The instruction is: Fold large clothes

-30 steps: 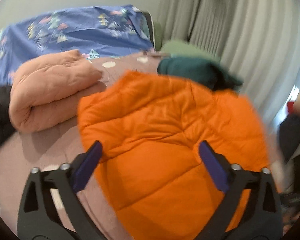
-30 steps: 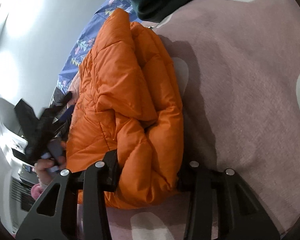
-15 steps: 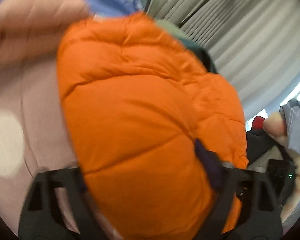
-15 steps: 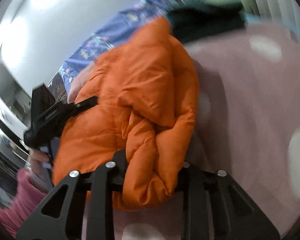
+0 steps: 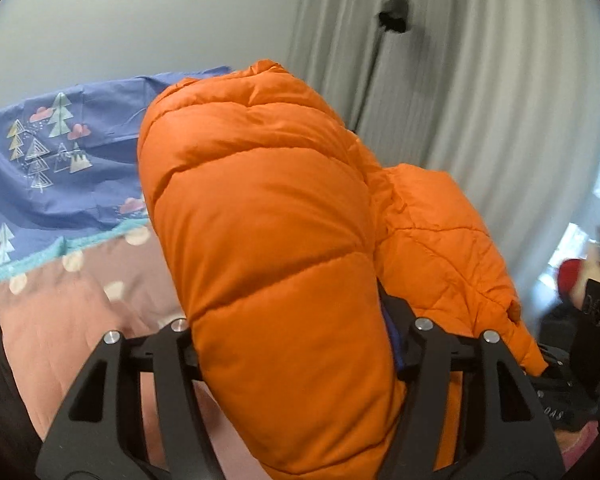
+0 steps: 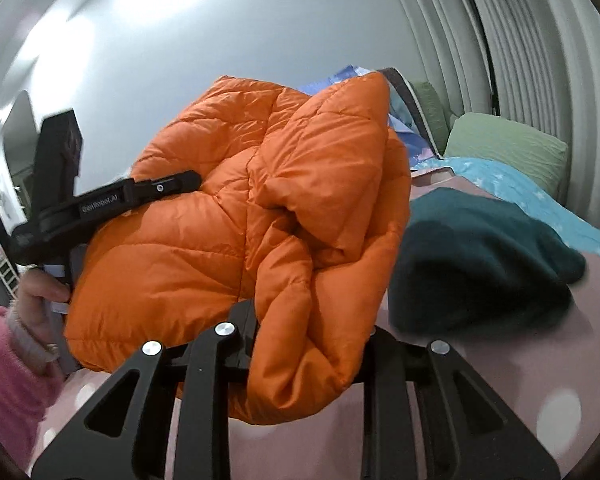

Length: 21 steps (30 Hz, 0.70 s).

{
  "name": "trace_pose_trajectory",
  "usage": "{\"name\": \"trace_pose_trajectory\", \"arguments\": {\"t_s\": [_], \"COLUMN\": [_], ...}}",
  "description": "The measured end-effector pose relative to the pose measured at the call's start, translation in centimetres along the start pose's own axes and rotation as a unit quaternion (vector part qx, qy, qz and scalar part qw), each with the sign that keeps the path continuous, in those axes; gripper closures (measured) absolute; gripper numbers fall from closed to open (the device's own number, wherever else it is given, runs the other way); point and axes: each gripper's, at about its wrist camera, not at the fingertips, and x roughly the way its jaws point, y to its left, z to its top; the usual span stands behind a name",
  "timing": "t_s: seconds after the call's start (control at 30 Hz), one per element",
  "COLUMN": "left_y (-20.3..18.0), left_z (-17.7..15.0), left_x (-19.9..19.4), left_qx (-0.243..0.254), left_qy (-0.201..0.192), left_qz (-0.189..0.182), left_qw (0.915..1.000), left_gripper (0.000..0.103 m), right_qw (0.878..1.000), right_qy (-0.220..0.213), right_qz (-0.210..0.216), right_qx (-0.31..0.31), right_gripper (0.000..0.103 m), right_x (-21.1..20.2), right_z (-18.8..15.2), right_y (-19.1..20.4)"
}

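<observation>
A folded orange puffer jacket (image 5: 268, 240) hangs in the air above the bed, held from two sides. My left gripper (image 5: 292, 344) has a thick fold of it filling the gap, its jaws closing and pressing on the fabric. In the right wrist view the jacket (image 6: 260, 220) bulges over my right gripper (image 6: 312, 332), which is shut on its bunched lower edge. One of the left gripper's fingers (image 6: 172, 182) lies across the jacket's far side there, held by a hand in a pink sleeve (image 6: 12, 360).
The pink dotted bed cover (image 6: 520, 380) lies below. On it are a dark green garment (image 6: 480, 264) and a folded peach blanket (image 5: 52, 352). A blue tree-print sheet (image 5: 60, 160) and a green pillow (image 6: 504, 144) sit further back. Grey curtains (image 5: 480, 100) hang behind.
The jacket has come up off the bed with both grippers. The left jaws, wide apart over it a second ago, have closed in on it. The right view has rolled upright.
</observation>
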Motion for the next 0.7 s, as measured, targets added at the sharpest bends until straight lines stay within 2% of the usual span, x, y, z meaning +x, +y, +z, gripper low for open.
{"name": "trace_pose_trajectory", "arguments": {"t_s": [0.07,0.17,0.23,0.27,0.3,0.33,0.37,0.4,0.43,0.47,0.53,0.6,0.67,0.7], "left_y": [1.2,2.9,4.1,4.7,4.6,4.6,4.0,3.3,2.3,1.9,1.8,1.6,1.6,1.6], "left_z": [1.0,1.5,0.3,-0.5,-2.1,-3.6,-5.6,-7.1,-8.4,-9.1,-8.9,-8.2,-7.8,-7.6], "left_x": [2.7,7.7,11.0,12.8,15.8,17.1,19.0,19.9,19.7,19.4,19.1,18.3,16.2,14.7], "left_qx": [0.011,0.045,0.055,0.055,0.065,0.079,0.108,0.140,0.173,0.189,0.189,0.194,0.211,0.213], "left_qy": [0.013,0.038,0.066,0.086,0.122,0.144,0.166,0.157,0.114,0.098,0.107,0.118,0.104,0.091], "left_qz": [0.028,0.076,0.110,0.132,0.173,0.196,0.227,0.251,0.278,0.286,0.286,0.291,0.301,0.295], "left_qw": [0.9995,0.9954,0.9903,0.9859,0.9752,0.9667,0.9537,0.9447,0.9379,0.9341,0.9331,0.9292,0.9242,0.9271], "left_gripper": [0.040,0.040,0.036,0.029,0.023,0.021,0.018,0.018,0.016,0.016,0.015,0.014,0.012,0.008], "right_qw": [1.000,0.997,0.991,0.986,0.982,0.977,0.976,0.975,0.973,0.972,0.975,0.982,0.985,0.986], "right_qy": [0.014,0.030,0.074,0.115,0.136,0.150,0.134,0.126,0.120,0.115,0.113,0.107,0.110,0.112], "right_qz": [-0.016,-0.062,-0.100,-0.116,-0.129,-0.153,-0.168,-0.181,-0.194,-0.203,-0.189,-0.155,-0.133,-0.121], "right_qx": [-0.002,-0.029,-0.041,-0.032,-0.016,-0.002,-0.014,-0.027,-0.035,-0.037,-0.026,-0.009,0.000,0.006], "right_gripper": [0.079,0.080,0.080,0.080,0.080,0.081,0.081,0.080,0.078,0.077,0.072,0.069,0.061,0.051], "right_x": [3.8,9.2,13.4,16.0,17.2,18.6,18.8,18.6,18.4,18.1,17.9,17.3,16.0,14.8], "right_z": [1.0,1.3,0.2,-1.0,-2.0,-3.7,-4.8,-5.1,-5.1,-5.1,-5.2,-5.1,-5.5,-5.2], "right_y": [-0.5,-0.6,-1.2,-2.1,-2.8,-3.8,-3.7,-3.2,-2.7,-2.5,-2.9,-3.8,-4.0,-4.2]}}
